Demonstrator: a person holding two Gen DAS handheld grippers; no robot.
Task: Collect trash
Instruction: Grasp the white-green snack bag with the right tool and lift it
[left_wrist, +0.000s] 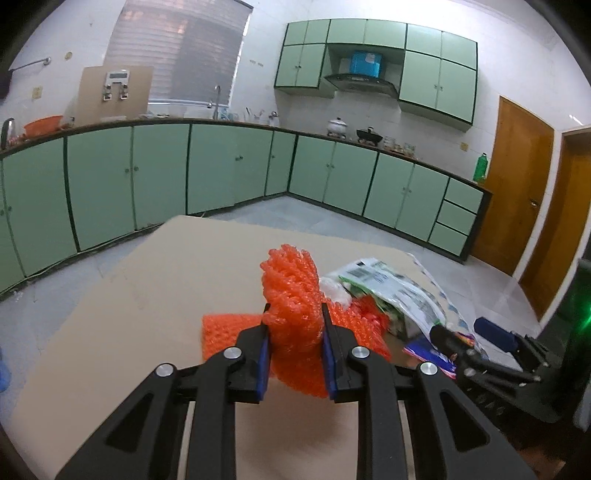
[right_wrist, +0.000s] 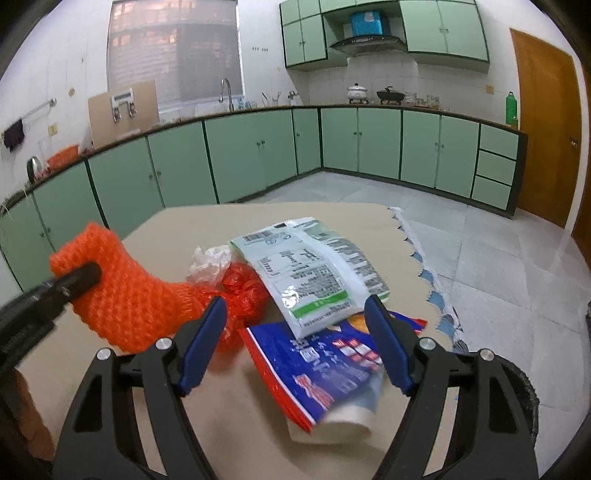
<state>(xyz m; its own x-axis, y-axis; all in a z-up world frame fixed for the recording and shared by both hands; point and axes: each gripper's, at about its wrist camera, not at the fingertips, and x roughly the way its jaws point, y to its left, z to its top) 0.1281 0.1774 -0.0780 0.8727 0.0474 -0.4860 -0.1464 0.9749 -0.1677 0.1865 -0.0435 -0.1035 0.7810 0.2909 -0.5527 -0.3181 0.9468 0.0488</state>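
My left gripper (left_wrist: 295, 314) is shut on an orange foam net (left_wrist: 291, 291) and holds it over the cardboard-covered table (left_wrist: 166, 280); it also shows in the right wrist view (right_wrist: 122, 295), with the left gripper's fingertip (right_wrist: 79, 277) pressed into it. My right gripper (right_wrist: 295, 314) is open, its jaws on either side of a blue and red snack bag (right_wrist: 325, 373). A white and green packet (right_wrist: 314, 273) lies on top of that bag. A red plastic bag (right_wrist: 243, 291) and a crumpled clear wrapper (right_wrist: 208, 264) lie beside the net.
The table (right_wrist: 184, 406) ends just past the trash, with a patterned cloth edge (right_wrist: 424, 273) at its right side. Green kitchen cabinets (right_wrist: 240, 155) line the far walls. A wooden door (right_wrist: 543, 122) stands at the right. A tiled floor (right_wrist: 480, 236) lies beyond.
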